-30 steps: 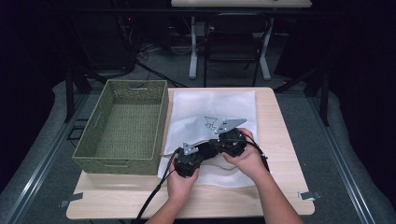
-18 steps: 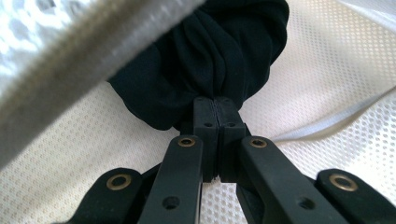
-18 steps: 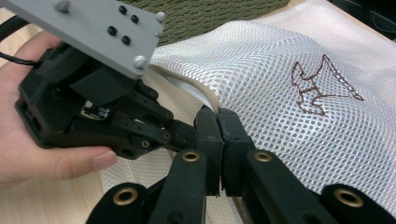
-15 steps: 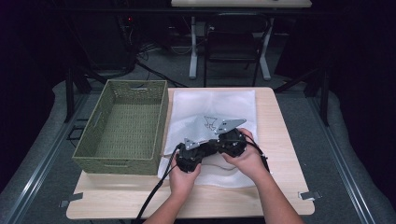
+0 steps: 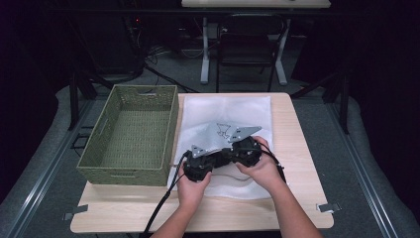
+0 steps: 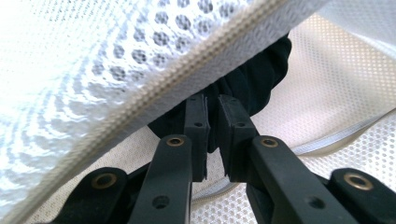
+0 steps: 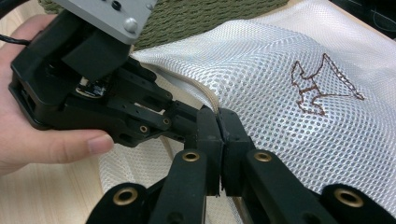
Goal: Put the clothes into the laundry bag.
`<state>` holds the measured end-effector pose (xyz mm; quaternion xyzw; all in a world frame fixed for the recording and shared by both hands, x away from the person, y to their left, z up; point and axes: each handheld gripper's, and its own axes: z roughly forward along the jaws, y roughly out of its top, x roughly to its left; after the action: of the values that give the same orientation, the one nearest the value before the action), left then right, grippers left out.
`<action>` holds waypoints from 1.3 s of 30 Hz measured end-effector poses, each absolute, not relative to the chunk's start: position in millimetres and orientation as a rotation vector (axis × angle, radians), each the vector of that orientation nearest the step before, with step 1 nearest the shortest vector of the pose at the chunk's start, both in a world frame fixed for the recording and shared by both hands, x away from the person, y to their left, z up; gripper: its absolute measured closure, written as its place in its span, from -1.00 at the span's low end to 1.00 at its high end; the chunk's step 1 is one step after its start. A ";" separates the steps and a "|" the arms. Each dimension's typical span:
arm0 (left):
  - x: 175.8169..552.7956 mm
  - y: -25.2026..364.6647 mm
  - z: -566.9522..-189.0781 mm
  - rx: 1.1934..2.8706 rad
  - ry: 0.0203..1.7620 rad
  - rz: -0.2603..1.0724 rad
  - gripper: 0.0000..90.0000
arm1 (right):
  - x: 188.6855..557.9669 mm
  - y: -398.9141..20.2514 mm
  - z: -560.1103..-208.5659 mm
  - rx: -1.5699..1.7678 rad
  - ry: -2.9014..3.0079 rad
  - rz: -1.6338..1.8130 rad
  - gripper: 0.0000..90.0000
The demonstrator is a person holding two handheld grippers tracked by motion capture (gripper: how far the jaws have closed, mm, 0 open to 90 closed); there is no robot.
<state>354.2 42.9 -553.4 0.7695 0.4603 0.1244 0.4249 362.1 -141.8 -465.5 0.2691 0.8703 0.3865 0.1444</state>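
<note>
A white mesh bag (image 5: pixel 233 106) with a brown stitched emblem (image 7: pixel 322 86) lies flat on the table. Both grippers meet at its near zipper edge (image 6: pixel 196 60). My left gripper (image 6: pixel 212 116) reaches in under the zipper edge, and its jaws are shut on a dark cloth (image 6: pixel 254 74) inside the bag. In the high view it (image 5: pixel 218 158) comes in from the left. My right gripper (image 7: pixel 219 126) is shut on the bag's mesh edge by the zipper, tip to tip with the left gripper (image 7: pixel 184 116). Seen from above, the right gripper (image 5: pixel 229 154) is held by the right hand.
A green woven basket (image 5: pixel 133 134) stands on the table's left half, right beside the bag, and nothing shows inside it. Bare wood table (image 5: pixel 297 144) runs along the right and front edges. Dark floor, cables and a chair lie beyond the far edge.
</note>
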 end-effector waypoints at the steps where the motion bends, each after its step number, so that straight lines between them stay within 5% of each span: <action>1: 353.6 43.3 -552.9 1.925 1.145 0.310 0.80 | 361.9 -141.8 -465.4 0.779 2.507 1.114 0.98; 11: 338.2 52.1 -544.7 1.926 1.123 0.277 0.36 | 362.1 -144.0 -464.3 0.782 2.503 1.118 0.98; 39: 304.5 98.7 -529.1 2.036 1.009 0.276 0.17 | 363.4 -144.6 -471.0 0.788 2.542 1.095 0.98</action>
<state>304.5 98.7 -529.1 0.8099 0.4013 0.1097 0.4134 363.4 -144.6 -471.0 0.2716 0.8755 0.3773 0.1316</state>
